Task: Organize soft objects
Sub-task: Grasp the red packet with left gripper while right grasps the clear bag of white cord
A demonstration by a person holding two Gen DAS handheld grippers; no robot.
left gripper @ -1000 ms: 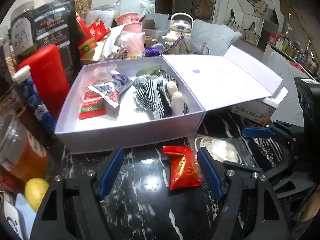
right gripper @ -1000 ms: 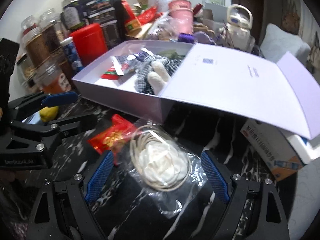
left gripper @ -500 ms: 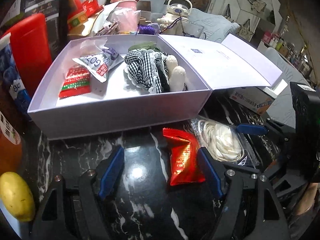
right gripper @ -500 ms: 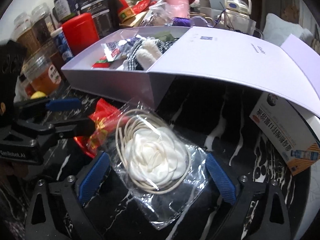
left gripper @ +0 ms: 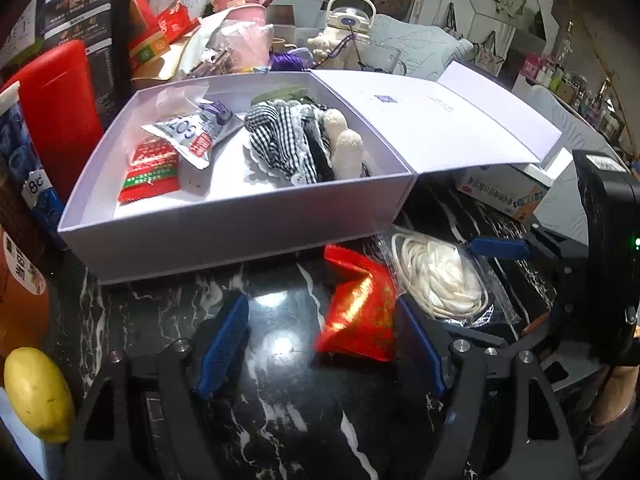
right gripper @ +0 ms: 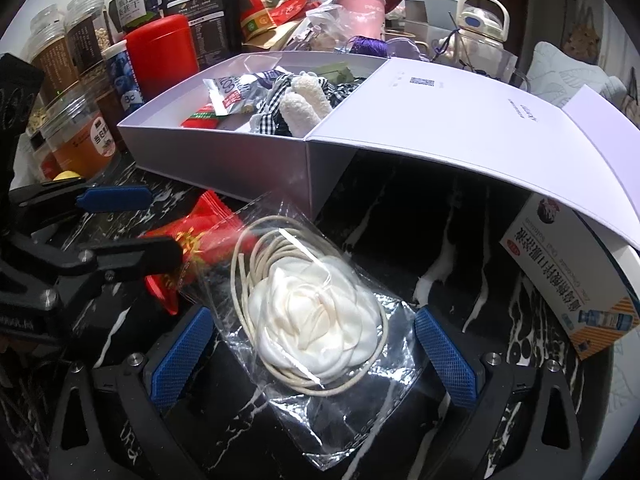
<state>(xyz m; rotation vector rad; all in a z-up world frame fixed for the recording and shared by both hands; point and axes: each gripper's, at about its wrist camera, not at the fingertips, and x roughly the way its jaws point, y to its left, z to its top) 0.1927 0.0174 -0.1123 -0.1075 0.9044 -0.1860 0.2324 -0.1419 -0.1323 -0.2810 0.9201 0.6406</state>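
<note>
Glossy black marble countertop (left gripper: 280,420), white-veined, carries everything. Biggest on it is the matte lavender cardboard box (left gripper: 240,228), lid folded flat to the right, holding a frilly gingham cloth bundle (left gripper: 280,148) and flat snack packets. Just in front lies the crinkly clear bag (right gripper: 320,320) with a white satin rosette and coiled cream cord, between the right gripper (right gripper: 316,352), whose ribbed blue pads have just been opening and stand clear of the plastic. Beside it, the shiny red foil packet (left gripper: 356,312) sits inside the left gripper (left gripper: 320,344), jaws partly open; its right pad possibly brushes the foil.
</note>
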